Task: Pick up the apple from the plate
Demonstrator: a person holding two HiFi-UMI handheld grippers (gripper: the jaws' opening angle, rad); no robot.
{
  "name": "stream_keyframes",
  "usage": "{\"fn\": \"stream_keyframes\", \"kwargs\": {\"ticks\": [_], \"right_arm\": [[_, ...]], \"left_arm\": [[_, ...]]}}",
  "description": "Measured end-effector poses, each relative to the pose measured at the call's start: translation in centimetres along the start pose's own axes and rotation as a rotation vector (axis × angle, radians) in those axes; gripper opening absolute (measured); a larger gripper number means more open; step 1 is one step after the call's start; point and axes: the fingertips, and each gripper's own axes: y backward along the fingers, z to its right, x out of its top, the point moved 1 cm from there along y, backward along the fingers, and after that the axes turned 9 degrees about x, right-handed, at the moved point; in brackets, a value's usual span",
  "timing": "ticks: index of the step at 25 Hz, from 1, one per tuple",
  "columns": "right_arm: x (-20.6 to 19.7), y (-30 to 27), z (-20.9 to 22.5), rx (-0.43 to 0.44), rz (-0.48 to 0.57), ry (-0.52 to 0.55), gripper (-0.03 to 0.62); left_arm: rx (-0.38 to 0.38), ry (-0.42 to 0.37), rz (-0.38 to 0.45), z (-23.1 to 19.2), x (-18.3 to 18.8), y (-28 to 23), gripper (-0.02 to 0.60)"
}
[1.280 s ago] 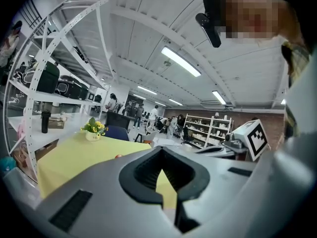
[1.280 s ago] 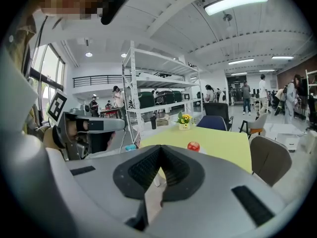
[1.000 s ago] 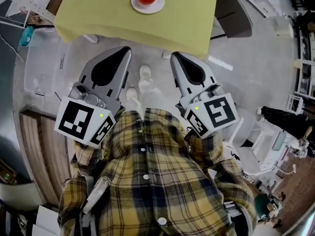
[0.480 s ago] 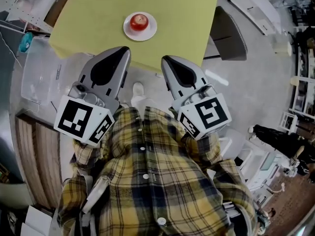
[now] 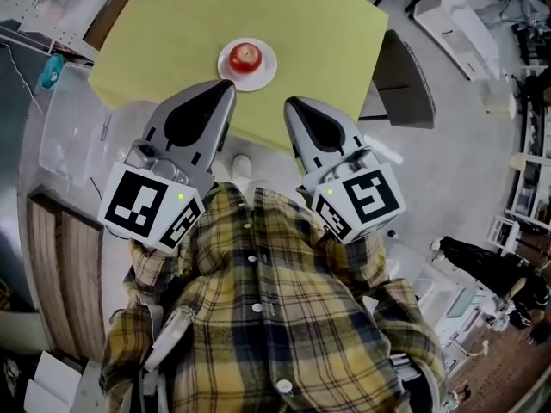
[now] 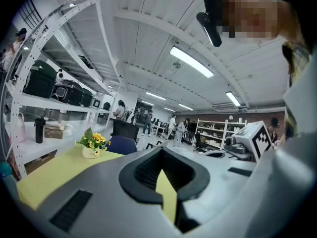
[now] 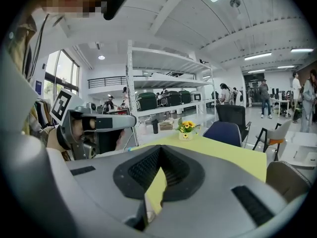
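Grey, jaws pressed together on nothing, the left claw [image 5: 225,87] had its tip just beside the near rim of the plate [image 5: 225,69] holding the red apple [image 5: 246,55] on the yellow-green surface [image 5: 327,50], nearer than the right claw [image 5: 293,106], likewise closed and empty.

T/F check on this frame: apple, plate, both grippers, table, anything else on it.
1. The apple sits on the white plate. True.
2. The right gripper holds the apple. False: its jaws are shut on nothing, and the apple lies on the white plate.
3. The left gripper is shut and empty. True.
4. The table is blue. False: it is yellow-green.
5. A pot of yellow flowers stands on the table. True.
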Motion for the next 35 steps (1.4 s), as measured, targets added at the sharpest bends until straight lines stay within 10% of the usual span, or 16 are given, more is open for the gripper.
{"fn": "stream_keyframes", "kwargs": {"ticks": [20,35], "right_arm": [[3.9,-12.0,6.4,-0.307,0.011,-0.124,-0.003],[1.9,-13.8,8.0,-0.499,-0.003,-0.262,-0.003]], "left_arm": [[-0.278,-0.068,-0.084,-13.3,5.0,-9.5,-0.002],[-0.452,-0.066,-0.193,-15.8,3.6,-13.5,-0.002]]}}
